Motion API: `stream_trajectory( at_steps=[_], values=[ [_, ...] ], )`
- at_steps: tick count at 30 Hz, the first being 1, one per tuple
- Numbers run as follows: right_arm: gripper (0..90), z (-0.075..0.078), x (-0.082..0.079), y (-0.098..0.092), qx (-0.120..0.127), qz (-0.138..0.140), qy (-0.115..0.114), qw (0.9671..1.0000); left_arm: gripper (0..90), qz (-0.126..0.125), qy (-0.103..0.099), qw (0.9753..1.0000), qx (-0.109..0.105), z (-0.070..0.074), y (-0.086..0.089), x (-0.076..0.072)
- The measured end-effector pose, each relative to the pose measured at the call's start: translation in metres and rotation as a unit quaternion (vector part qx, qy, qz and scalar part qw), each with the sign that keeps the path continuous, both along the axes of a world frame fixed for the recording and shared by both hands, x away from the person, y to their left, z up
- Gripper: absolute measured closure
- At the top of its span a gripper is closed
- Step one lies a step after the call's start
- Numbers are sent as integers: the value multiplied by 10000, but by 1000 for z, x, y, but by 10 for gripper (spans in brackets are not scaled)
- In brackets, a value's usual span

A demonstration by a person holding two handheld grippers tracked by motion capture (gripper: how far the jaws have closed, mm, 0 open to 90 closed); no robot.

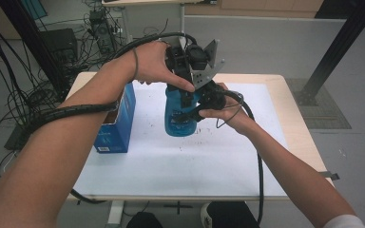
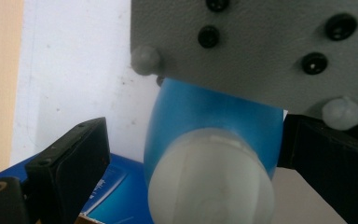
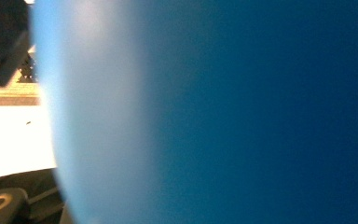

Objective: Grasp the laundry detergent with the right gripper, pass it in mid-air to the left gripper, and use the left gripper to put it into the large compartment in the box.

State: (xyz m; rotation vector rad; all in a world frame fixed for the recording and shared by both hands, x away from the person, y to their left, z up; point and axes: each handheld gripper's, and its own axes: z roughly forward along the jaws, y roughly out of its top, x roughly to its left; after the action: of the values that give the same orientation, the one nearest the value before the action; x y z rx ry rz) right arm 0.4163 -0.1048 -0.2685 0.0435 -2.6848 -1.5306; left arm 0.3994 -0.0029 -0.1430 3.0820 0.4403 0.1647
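Straddling the white cap [image 2: 212, 179] of a blue plastic bottle [image 1: 177, 116], the left gripper [image 1: 186, 78] comes down from above with its two black jaws spread wide, one on each side of the cap and touching neither. The right gripper [image 1: 197, 110] presses against the bottle's side, level with its middle; the bottle appears to be clamped there, lifted just above the white mat [image 1: 228, 156], though I cannot tell for certain that the jaws are closed, since the right gripper view is blurred blue wall. The grey three-cornered plate [image 2: 261, 46] of that right gripper crosses the left gripper view.

The bottle looks like smooth, rounded, slightly glossy plastic: probably light, somewhat yielding under squeeze, and slippery on its curved flank. The cap is a matte, stubby cylinder, stiffer, and the better place for the left gripper to bite, square across its sides.

A blue cardboard box [image 1: 119, 121] stands beside it on the mat, which covers a pale wooden table [image 1: 292, 109].
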Motion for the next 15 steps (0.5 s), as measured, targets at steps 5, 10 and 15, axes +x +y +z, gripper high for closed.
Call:
stream_trajectory(
  at_steps=[5, 10, 15],
  values=[
    [435, 1, -1, -1, 31, 10, 7, 10000, 50, -32, 31, 10000, 20, -2, -1, 0],
    [435, 2, 0, -1, 64, 17, -56, 10000, 50, -42, 22, 10000, 40, -4, -1, 0],
    [435, 2, 0, -3, 61, 10, -61, 10000, 50, -58, 1, 10000, 74, -5, -1, 0]
  ],
)
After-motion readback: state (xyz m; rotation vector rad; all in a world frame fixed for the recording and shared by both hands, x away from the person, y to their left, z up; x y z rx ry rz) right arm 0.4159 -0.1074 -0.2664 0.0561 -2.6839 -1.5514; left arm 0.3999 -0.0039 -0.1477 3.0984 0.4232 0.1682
